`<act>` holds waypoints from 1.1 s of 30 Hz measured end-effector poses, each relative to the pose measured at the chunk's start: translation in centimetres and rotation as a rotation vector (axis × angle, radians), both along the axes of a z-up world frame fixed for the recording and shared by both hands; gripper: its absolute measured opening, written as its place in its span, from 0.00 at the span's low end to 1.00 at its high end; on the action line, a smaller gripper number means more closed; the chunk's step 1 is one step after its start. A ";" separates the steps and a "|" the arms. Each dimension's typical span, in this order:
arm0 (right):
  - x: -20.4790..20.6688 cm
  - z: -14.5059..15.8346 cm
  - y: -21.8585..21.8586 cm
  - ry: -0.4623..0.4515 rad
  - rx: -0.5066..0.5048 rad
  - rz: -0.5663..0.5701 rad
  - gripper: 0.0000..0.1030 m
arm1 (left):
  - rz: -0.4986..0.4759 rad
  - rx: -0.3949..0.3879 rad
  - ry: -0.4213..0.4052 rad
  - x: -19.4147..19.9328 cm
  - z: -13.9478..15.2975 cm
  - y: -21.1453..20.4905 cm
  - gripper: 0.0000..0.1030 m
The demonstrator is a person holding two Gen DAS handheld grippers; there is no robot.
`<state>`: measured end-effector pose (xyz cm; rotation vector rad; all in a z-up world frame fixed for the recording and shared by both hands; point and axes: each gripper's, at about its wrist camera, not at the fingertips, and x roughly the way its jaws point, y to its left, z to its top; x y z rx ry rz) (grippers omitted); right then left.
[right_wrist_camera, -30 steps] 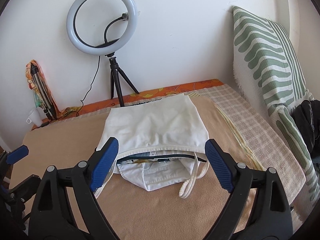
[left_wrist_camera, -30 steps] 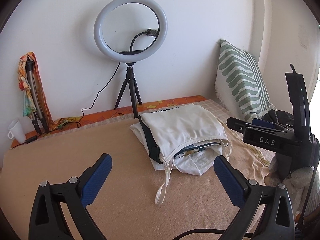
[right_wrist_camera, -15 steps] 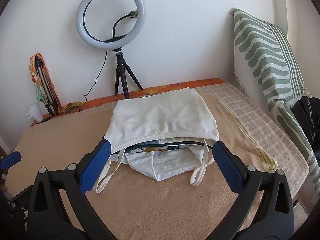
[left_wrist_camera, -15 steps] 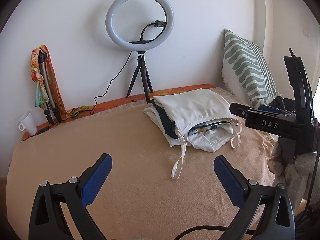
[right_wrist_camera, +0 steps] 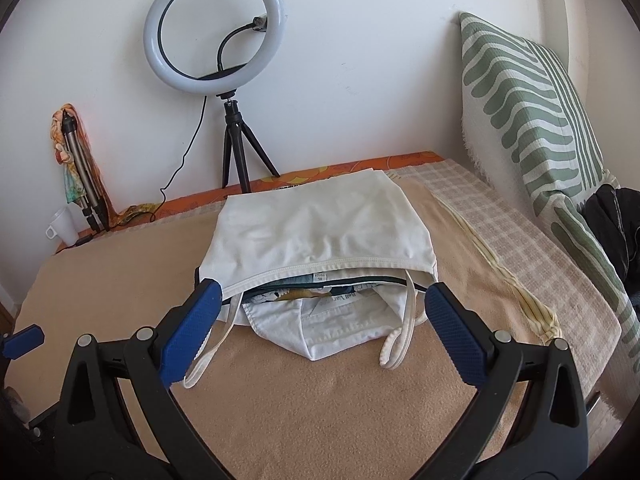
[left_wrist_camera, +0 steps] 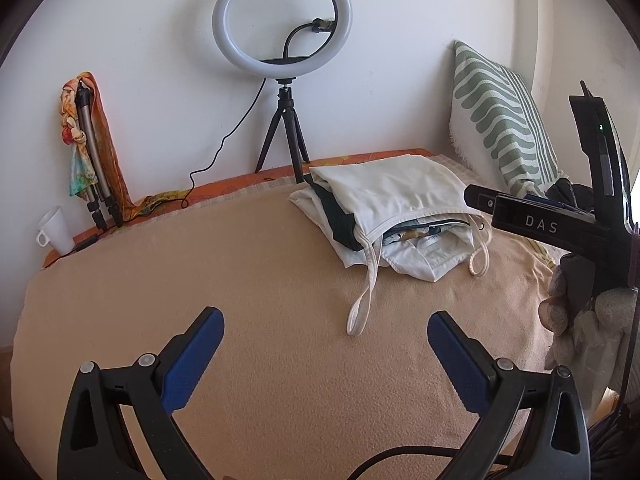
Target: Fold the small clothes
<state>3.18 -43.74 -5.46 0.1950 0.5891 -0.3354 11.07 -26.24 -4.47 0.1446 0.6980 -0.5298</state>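
A stack of folded small clothes (right_wrist_camera: 320, 236) lies on the beige blanket (right_wrist_camera: 340, 400), a white strappy top uppermost, its two straps hanging toward me. The stack also shows in the left wrist view (left_wrist_camera: 392, 208), at the far right of the bed. My right gripper (right_wrist_camera: 324, 328) is open and empty, just in front of the stack, fingertips level with its near edge. My left gripper (left_wrist_camera: 326, 354) is open and empty over bare blanket, well short and left of the stack. The right gripper's body (left_wrist_camera: 560, 224) shows at the right edge there.
A ring light on a tripod (left_wrist_camera: 282, 28) stands at the wall behind the stack. A green striped pillow (right_wrist_camera: 532, 120) leans at the right, dark clothing (right_wrist_camera: 616, 224) beside it. A folded tripod with a scarf (left_wrist_camera: 92, 144) and a white cup (left_wrist_camera: 56, 228) sit far left.
Both grippers have drawn back from the stack and stayed open. The left view swung left, so the stack now sits farther off to the right. The clothes have not moved.
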 end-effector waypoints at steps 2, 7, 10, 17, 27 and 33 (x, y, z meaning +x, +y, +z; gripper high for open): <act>0.0 -0.3 -0.1 0.010 0.001 -0.007 1.00 | 0.001 -0.001 -0.003 0.0 0.1 0.0 1.00; 0.0 -0.6 -0.4 0.016 0.024 -0.012 1.00 | 0.002 -0.012 0.006 0.0 0.1 0.2 1.00; 0.2 -0.6 -0.4 0.017 0.036 -0.011 1.00 | 0.000 -0.010 0.002 0.0 0.1 0.1 1.00; 0.6 -0.7 -0.1 0.015 0.034 -0.004 1.00 | 0.000 -0.013 -0.009 -0.3 0.3 0.2 1.00; 0.9 -0.7 0.3 0.014 0.039 0.002 1.00 | 0.004 -0.018 -0.017 -0.3 0.6 0.3 1.00; 1.0 -0.8 0.2 0.015 0.040 0.003 1.00 | 0.001 -0.021 -0.017 -0.3 0.7 0.3 1.00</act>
